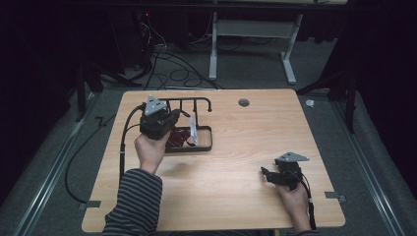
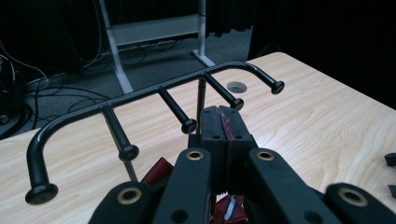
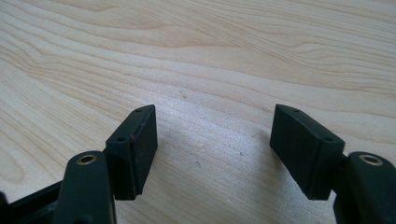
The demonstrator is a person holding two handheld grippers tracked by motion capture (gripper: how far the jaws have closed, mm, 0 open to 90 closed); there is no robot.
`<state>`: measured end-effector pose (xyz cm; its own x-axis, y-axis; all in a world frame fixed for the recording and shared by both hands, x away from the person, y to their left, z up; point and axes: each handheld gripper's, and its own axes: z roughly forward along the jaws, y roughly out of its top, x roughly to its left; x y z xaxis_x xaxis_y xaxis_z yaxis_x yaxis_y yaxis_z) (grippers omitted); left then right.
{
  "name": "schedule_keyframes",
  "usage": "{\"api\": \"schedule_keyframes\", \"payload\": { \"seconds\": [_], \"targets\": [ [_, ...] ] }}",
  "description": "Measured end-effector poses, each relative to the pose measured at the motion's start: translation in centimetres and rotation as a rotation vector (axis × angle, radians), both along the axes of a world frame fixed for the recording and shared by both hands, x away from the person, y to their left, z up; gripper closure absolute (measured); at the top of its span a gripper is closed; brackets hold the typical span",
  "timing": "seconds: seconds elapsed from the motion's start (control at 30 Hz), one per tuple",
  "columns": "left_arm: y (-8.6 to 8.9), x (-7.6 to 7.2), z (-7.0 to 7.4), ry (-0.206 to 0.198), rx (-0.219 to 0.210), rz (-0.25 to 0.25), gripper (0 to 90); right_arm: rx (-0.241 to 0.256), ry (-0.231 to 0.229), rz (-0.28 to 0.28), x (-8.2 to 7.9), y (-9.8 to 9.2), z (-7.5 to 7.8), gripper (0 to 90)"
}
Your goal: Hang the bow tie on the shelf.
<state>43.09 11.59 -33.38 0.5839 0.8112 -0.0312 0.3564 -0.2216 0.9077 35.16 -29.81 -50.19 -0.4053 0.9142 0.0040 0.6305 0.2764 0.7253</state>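
Note:
A black rack (image 1: 189, 101) with several knobbed pegs (image 2: 188, 125) rises from the back of a black tray (image 1: 205, 147) at the table's back left. Dark red strips (image 1: 176, 140) and a white piece (image 1: 193, 133) lie in the tray. My left gripper (image 1: 178, 118) hovers over the tray just in front of the pegs. In the left gripper view its jaws are closed on a thin red strip (image 2: 227, 127), and more red material (image 2: 158, 171) hangs below. My right gripper (image 1: 266, 175) rests low at the front right, open (image 3: 212, 149), with bare wood between its fingers.
The wooden table (image 1: 236, 142) has a round grey cable hole (image 1: 243, 103) behind the tray's right side. Cables lie on the floor beyond the table, where a white desk frame (image 1: 214, 49) stands. The left gripper's cable (image 1: 123, 142) trails along the table's left edge.

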Motion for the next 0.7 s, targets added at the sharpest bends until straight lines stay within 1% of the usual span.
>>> {"api": "schedule_keyframes", "payload": {
  "seconds": [0.17, 0.37, 0.7],
  "targets": [
    [-0.2, 0.4, 0.2, -0.001, 0.002, 0.004, 89.6, -0.001, 0.001, 0.001, 0.0, 0.0, 0.0, 33.4],
    [-0.2, 1.0, -0.1, 0.004, 0.01, 0.016, 89.6, -0.001, 0.003, -0.001, 0.0, 0.1, 0.0, 33.4],
    [-0.2, 1.7, -0.1, -0.001, 0.003, 0.038, 89.6, -0.006, 0.0, 0.0, 0.0, 0.1, 0.0, 33.4]
  ]
}}
